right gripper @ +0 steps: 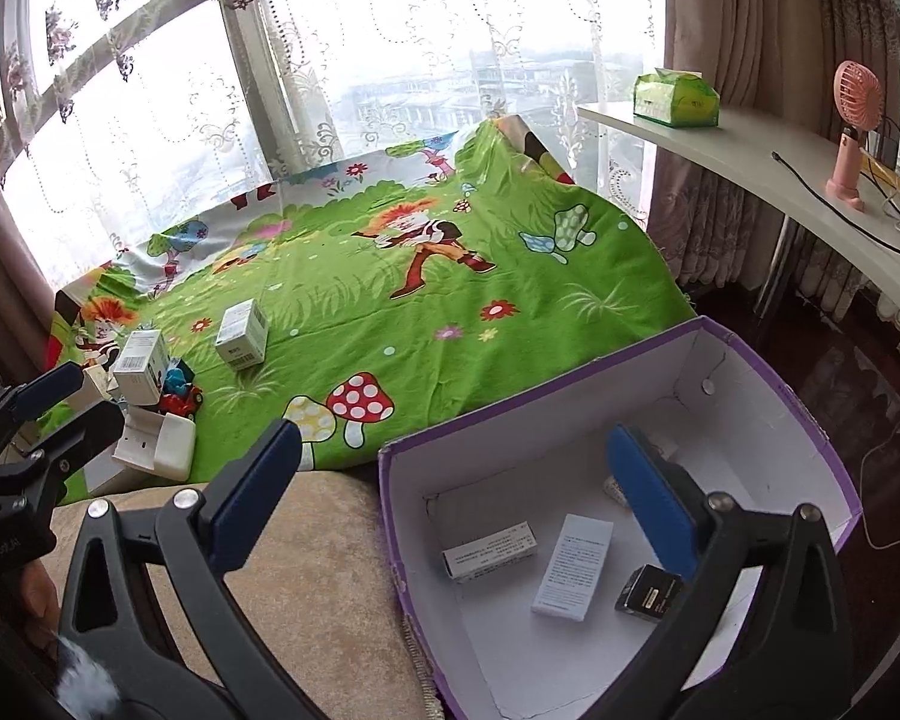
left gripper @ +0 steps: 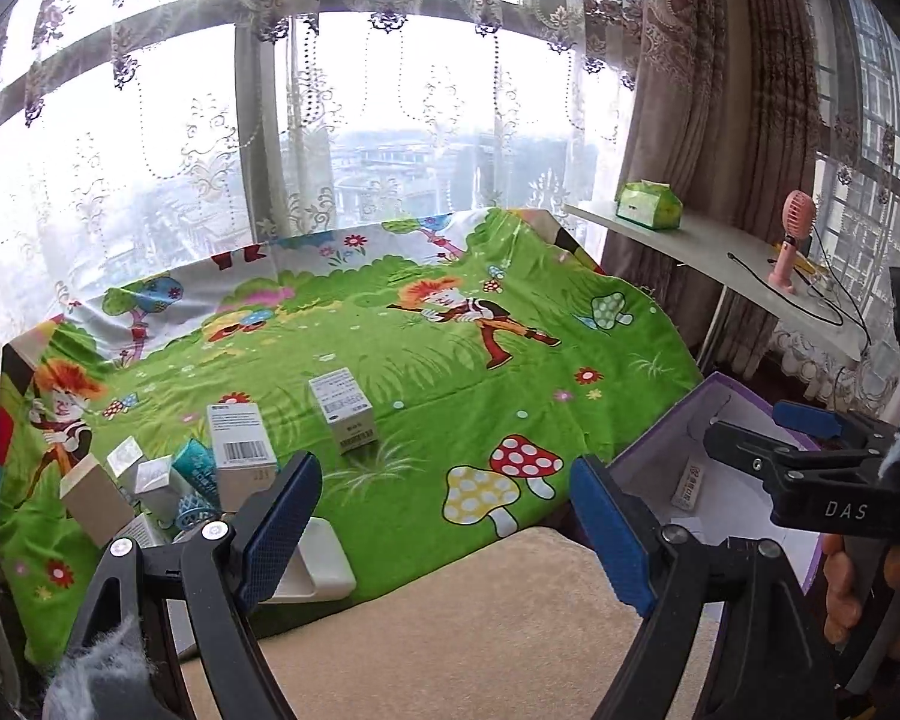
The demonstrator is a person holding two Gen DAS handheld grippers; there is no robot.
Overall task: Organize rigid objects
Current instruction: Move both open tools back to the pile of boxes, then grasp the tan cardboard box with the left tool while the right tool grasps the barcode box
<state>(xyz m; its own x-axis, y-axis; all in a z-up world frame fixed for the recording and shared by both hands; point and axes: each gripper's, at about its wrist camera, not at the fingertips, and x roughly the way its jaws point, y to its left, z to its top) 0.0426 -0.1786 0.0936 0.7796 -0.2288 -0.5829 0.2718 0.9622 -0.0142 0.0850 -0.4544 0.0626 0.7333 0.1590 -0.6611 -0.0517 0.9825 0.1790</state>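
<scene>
A purple box (right gripper: 768,384) with a white inside stands on the beige cushion at the right. Inside lie a white carton (right gripper: 489,549), a flat white carton (right gripper: 573,564) and a small black box (right gripper: 648,591). My right gripper (right gripper: 453,498) is open and empty, with its right finger over the box's inside. In the left wrist view it (left gripper: 768,435) hangs over the purple box (left gripper: 654,450). My left gripper (left gripper: 447,531) is open and empty above the cushion's edge. A pile of small cartons (left gripper: 240,447) lies to its left, and one white carton (left gripper: 345,414) stands alone.
A green cartoon cloth (left gripper: 510,360) covers the table by the curtained window. A white case (left gripper: 324,564) and a red toy car (right gripper: 180,402) lie by the pile. A white shelf (right gripper: 720,150) at the right holds a tissue pack (right gripper: 675,96), a pink fan (right gripper: 852,120) and cables.
</scene>
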